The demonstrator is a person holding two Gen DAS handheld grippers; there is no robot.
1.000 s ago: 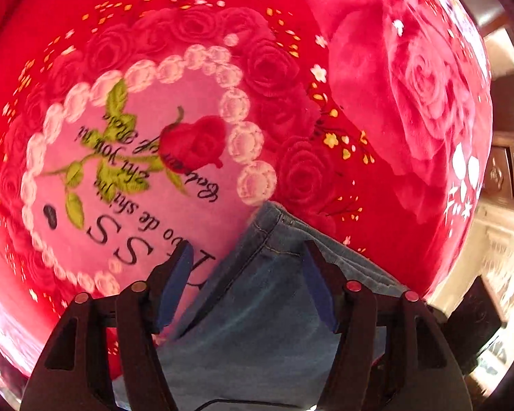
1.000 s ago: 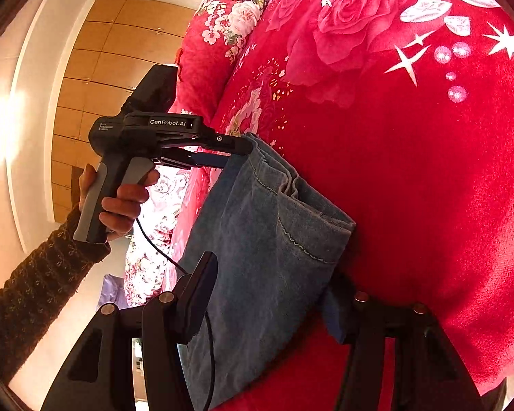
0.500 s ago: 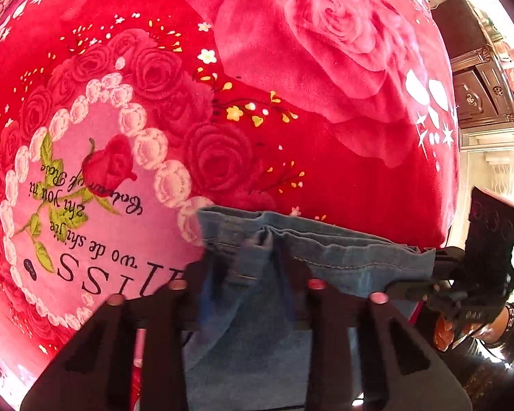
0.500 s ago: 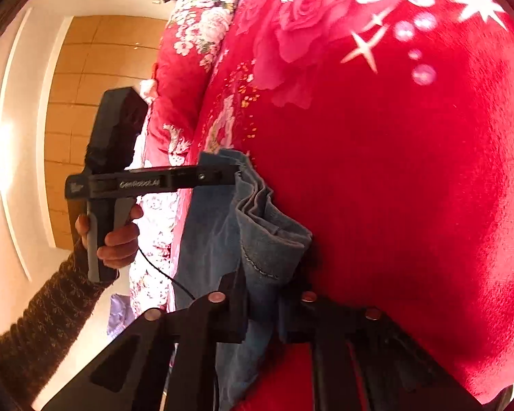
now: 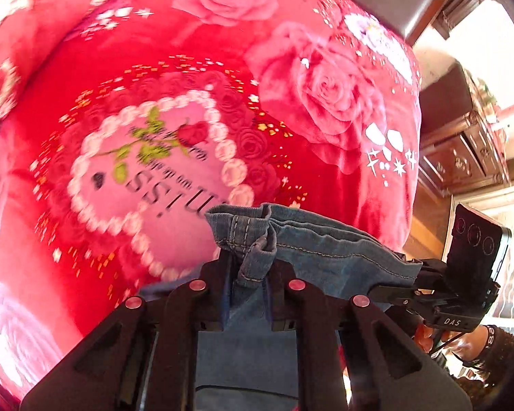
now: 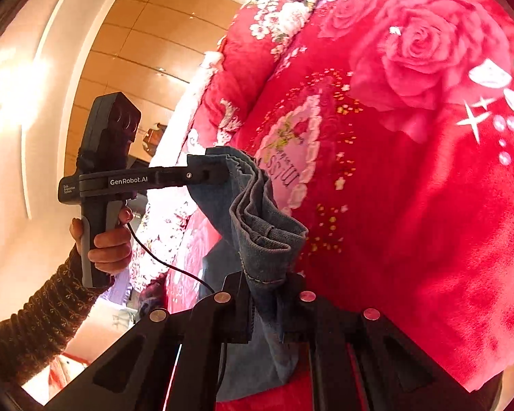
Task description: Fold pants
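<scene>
The pants are blue denim jeans (image 5: 311, 243), held up by their hem edge above the red rose bedspread (image 5: 318, 102). My left gripper (image 5: 246, 274) is shut on one corner of the denim edge. My right gripper (image 6: 267, 294) is shut on the other corner of the jeans (image 6: 257, 219). The edge hangs bunched between the two grippers. In the right wrist view the left gripper (image 6: 219, 174) shows side-on, clamped on the cloth. In the left wrist view the right gripper (image 5: 407, 281) shows at the right, clamped on the cloth. The rest of the jeans hangs below, mostly hidden.
The bedspread has a pink heart panel ringed with pearls (image 5: 161, 171). Floral pillows (image 6: 277, 10) lie at the bed's far end. A dark wooden cabinet (image 5: 462, 150) stands beside the bed. A wood-panelled wall (image 6: 137, 44) is behind the left hand.
Both grippers went from open around the denim edge to shut on it. They have since lifted the edge up off the bedspread and drawn back from it.
</scene>
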